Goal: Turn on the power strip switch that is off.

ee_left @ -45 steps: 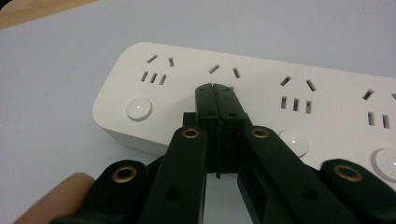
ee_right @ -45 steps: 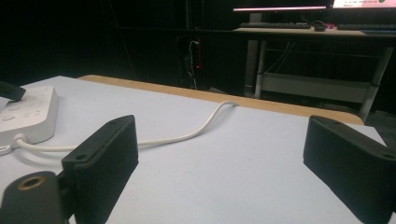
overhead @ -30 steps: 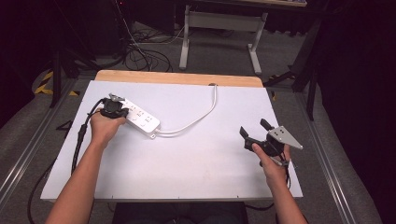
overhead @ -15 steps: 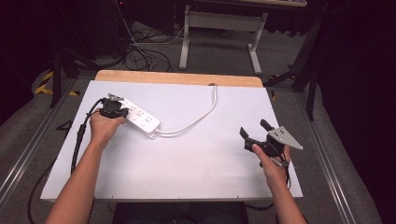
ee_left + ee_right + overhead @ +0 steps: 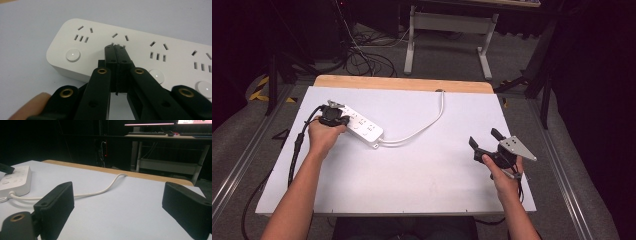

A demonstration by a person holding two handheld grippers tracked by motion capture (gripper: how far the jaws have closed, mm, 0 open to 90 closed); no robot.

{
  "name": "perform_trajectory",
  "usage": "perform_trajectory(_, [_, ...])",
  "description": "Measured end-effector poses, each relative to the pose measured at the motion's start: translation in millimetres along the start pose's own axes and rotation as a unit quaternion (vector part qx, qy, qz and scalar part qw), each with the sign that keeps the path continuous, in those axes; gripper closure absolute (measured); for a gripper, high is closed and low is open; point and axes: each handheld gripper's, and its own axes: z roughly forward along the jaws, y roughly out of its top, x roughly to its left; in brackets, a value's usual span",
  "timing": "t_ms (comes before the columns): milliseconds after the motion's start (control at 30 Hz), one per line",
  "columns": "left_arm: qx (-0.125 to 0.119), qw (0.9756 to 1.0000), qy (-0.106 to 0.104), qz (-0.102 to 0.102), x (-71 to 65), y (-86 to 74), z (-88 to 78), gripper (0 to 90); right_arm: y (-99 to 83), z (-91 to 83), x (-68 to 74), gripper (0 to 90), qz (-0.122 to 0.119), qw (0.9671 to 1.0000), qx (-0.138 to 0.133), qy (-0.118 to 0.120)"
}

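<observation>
We noted a white power strip (image 5: 360, 127) lying at an angle on the left part of the white table (image 5: 422, 175), its white cord (image 5: 422, 127) curving off toward the far wooden edge (image 5: 402, 83). The left gripper (image 5: 333, 116) sat over the strip's left end, held by the person's left hand (image 5: 323, 137). In the left gripper view its two black jaws were pressed flat together with nothing between them, tips (image 5: 116, 48) down on the strip's top face (image 5: 140, 57) at the second socket group, between two round white buttons (image 5: 73, 55). Whether the tips actually touched the plastic we could not tell.

The right gripper (image 5: 487, 141) was held just above the right side of the table, well apart from the strip, in the right hand (image 5: 507, 175). Its jaws stood wide apart and empty; the right gripper view (image 5: 120, 202) looked between them across bare tabletop to the cord (image 5: 110, 185) and the strip's end (image 5: 15, 182).
</observation>
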Motion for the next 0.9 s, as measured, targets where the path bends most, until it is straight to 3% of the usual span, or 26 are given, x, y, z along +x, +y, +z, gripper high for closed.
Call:
perform_trajectory(233, [-0.006,1.0000,0.004,0.005,-1.4,-1.6,-0.6,90.0,-0.5,3.2,-0.9,11.1,0.000,1.0000,0.002,0.004])
perform_trajectory(467, [-0.023,0.9996,-0.009,-0.015,1.7,-5.8,-2.0,90.0,-0.4,3.8,-0.7,11.2,0.000,1.0000,0.002,0.005])
perform_trajectory(733, [-0.026,0.9996,0.003,-0.006,-1.0,-6.1,-1.5,90.0,-0.2,4.2,0.0,11.2,-0.001,1.0000,0.001,0.006])
perform_trajectory(800, [-0.033,0.9992,0.013,-0.019,1.0,-6.5,-2.2,90.0,-0.2,4.0,-0.1,11.2,0.000,1.0000,0.002,0.006])
perform_trajectory(900, [-0.038,0.9987,0.009,-0.033,4.3,-7.8,-3.6,89.9,-0.3,4.3,0.0,11.2,-0.001,1.0000,0.002,0.006])
